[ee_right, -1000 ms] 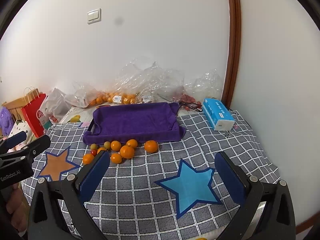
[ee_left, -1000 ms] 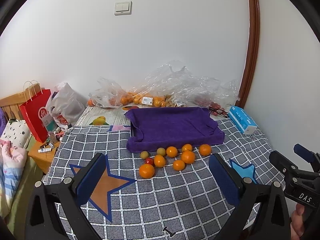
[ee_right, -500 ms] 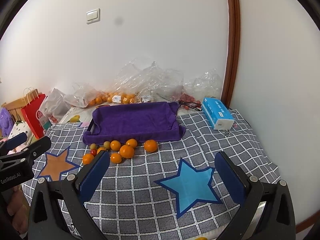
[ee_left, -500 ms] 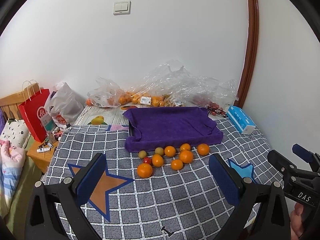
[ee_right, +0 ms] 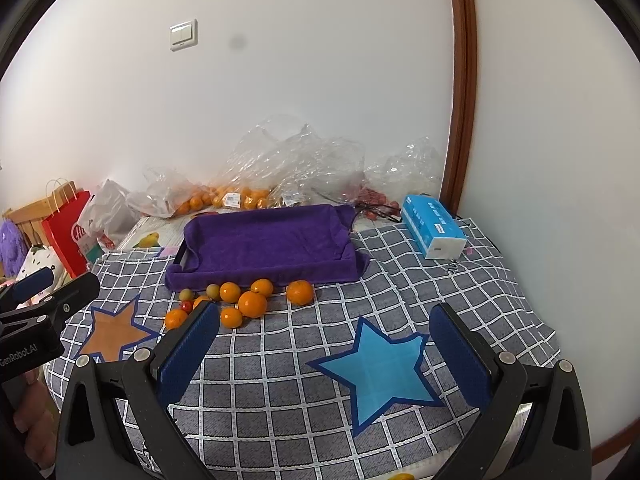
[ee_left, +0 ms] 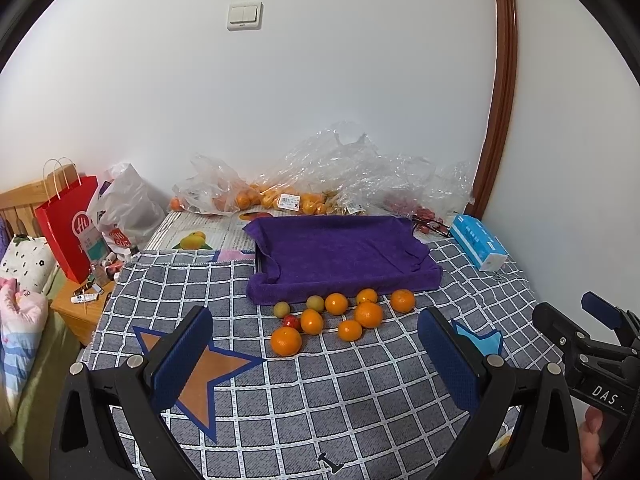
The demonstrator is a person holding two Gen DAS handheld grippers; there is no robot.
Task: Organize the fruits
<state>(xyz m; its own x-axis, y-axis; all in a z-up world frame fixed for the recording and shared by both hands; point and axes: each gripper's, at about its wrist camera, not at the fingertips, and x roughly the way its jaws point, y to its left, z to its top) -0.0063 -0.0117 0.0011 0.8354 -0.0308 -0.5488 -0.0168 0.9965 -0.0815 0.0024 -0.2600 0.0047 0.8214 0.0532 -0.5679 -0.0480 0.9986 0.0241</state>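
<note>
Loose fruits (ee_left: 340,318) lie clustered on a checked cloth (ee_left: 320,400), just in front of a purple towel-lined tray (ee_left: 340,252).

Oranges, two greenish fruits and a red one sit touching or close together at the tray's near edge. The left hand-held gripper (ee_left: 316,360) and the right hand-held gripper (ee_right: 324,350) hover above the cloth, jaws spread wide, holding nothing. A blue tissue pack (ee_right: 432,228) lies right of the tray; plastic bags (ee_left: 340,176) of fruit line the wall.

You see a woven checked cloth (ee_left: 360,400) on the surface, a plush matt purple towel (ee_left: 340,252), crinkly glossy clear plastic bags (ee_left: 352,168), smooth-skinned oranges (ee_left: 286,341), and each hand-held gripper (ee_right: 324,354) in matt black plastic with textured blue pads (ee_right: 188,352).
</note>
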